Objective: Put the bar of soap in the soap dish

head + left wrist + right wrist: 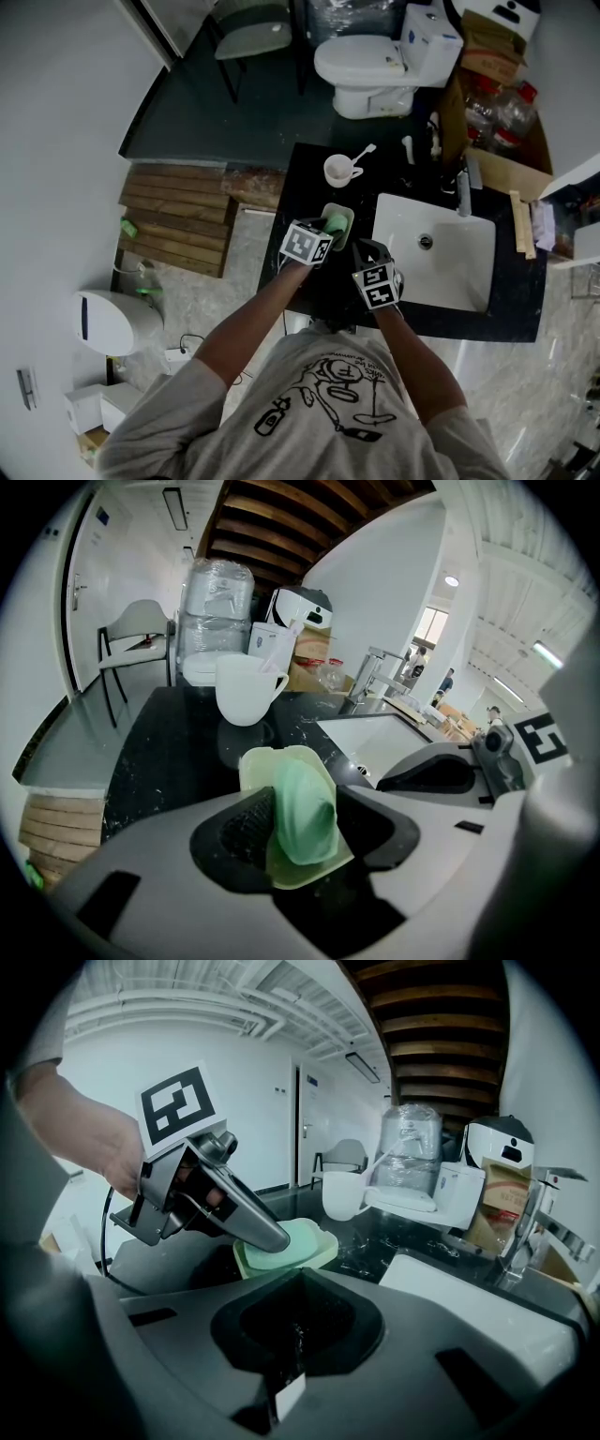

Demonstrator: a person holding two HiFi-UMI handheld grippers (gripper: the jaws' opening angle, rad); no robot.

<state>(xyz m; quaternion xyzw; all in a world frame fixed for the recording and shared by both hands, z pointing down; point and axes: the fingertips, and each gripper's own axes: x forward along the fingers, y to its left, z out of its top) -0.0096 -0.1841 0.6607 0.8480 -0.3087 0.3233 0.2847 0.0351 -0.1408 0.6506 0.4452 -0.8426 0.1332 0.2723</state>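
The pale green bar of soap (336,223) lies in the light green soap dish (347,212) on the black counter, left of the sink. My left gripper (333,227) reaches down over the dish. In the left gripper view the soap (305,808) sits between the jaws, leaning on the ribbed left pad (246,822), with the right pad apart from it, so the jaws stand open around it inside the dish (265,761). The right gripper view shows the soap (302,1235) flat in the dish (323,1252) under the left gripper's finger. My right gripper (367,251) hovers just right of the dish, open and empty.
A white mug (340,170) with a spoon stands behind the dish. The white sink (394,208) and its faucet (464,187) are to the right. Beyond the counter's far edge stand a toilet (370,70) and a chair (251,33).
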